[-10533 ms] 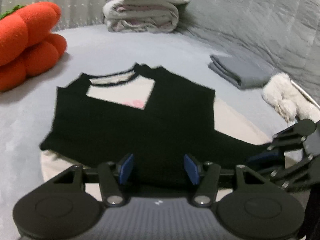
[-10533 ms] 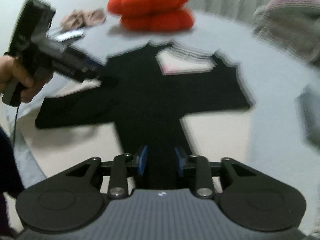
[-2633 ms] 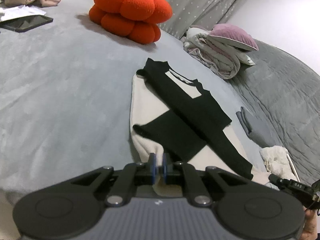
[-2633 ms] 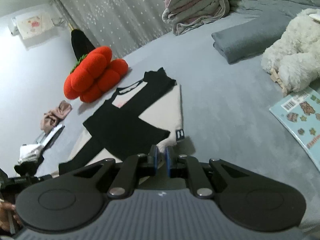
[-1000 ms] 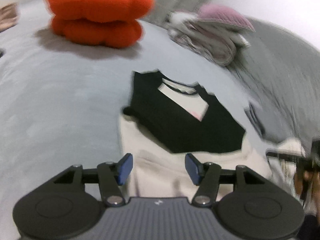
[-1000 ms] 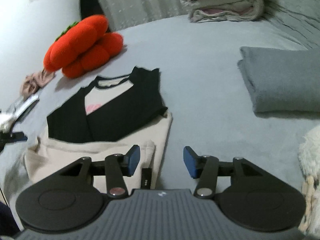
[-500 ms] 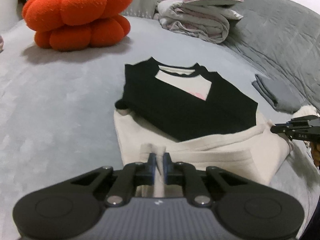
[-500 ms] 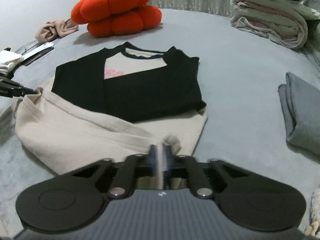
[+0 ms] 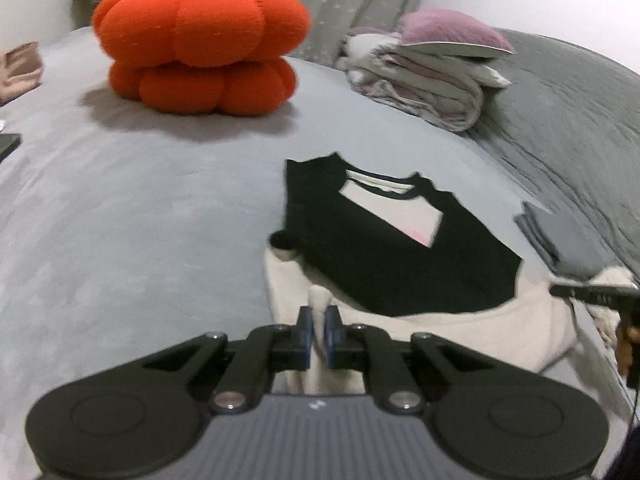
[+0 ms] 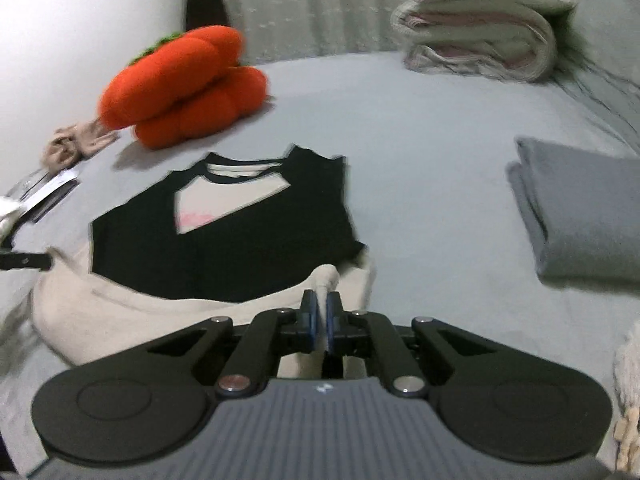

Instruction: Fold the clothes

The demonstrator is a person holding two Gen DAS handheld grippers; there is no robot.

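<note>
A cream shirt with black sleeves (image 9: 384, 256) (image 10: 224, 236) lies on the grey bed, its sleeves folded across the chest. My left gripper (image 9: 318, 330) is shut on the cream hem at the shirt's near left corner, and a tuft of cloth sticks up between its blue pads. My right gripper (image 10: 320, 320) is shut on the cream hem at the near right corner in the same way. The hem is lifted and stretched between the two grippers. Each gripper's tip also shows at the edge of the other's view: the right gripper (image 9: 588, 292) and the left gripper (image 10: 24, 260).
An orange pumpkin cushion (image 9: 200, 40) sits beyond the shirt. A pile of folded blankets with a purple pillow (image 9: 432, 68) is at the back right. A folded grey garment (image 10: 576, 212) lies to the right. Beige cloth (image 10: 72, 144) and flat items lie at the left.
One second ago both grippers stood open over the hem. Both then shut on the cream hem and have lifted it slightly toward the black sleeves.
</note>
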